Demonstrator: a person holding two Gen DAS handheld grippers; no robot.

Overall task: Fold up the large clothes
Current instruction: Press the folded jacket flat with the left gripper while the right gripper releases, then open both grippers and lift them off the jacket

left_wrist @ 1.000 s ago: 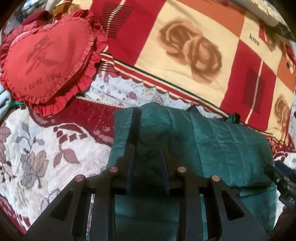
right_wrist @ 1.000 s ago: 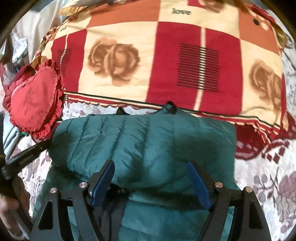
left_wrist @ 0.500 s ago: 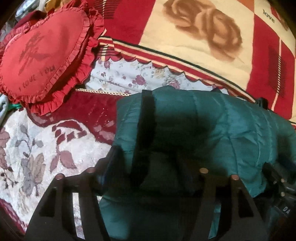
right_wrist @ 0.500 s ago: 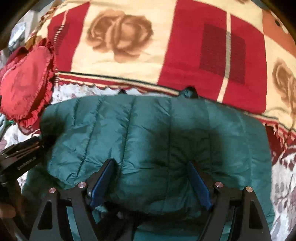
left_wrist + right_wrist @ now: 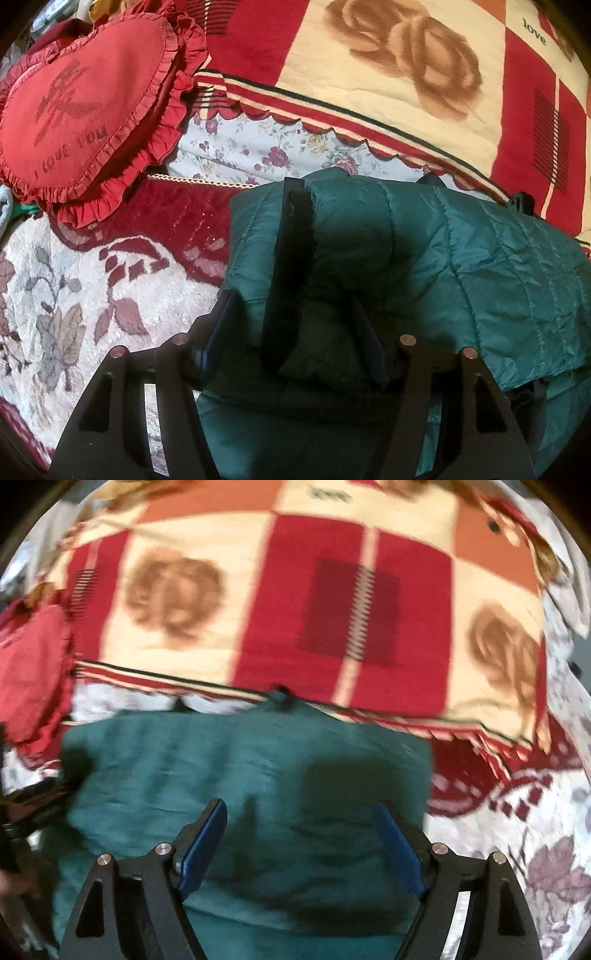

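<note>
Floral bedspread (image 5: pixel 74 295) under green jacket (image 5: pixel 480 258)

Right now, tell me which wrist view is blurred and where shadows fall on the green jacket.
Right wrist view: motion-blurred throughout, so the green jacket shows smeared quilting and a dark shadow patch ahead of the right hand-held gripper. Left wrist view: sharp, with fisheye bending at the edges and a shadow on the jacket ahead of the left hand-held gripper.

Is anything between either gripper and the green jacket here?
Nothing visible. The left gripper and right gripper both sit open right over the folded jacket, fingers straddling its fabric. The heart pillow lies well off to the left.
</note>
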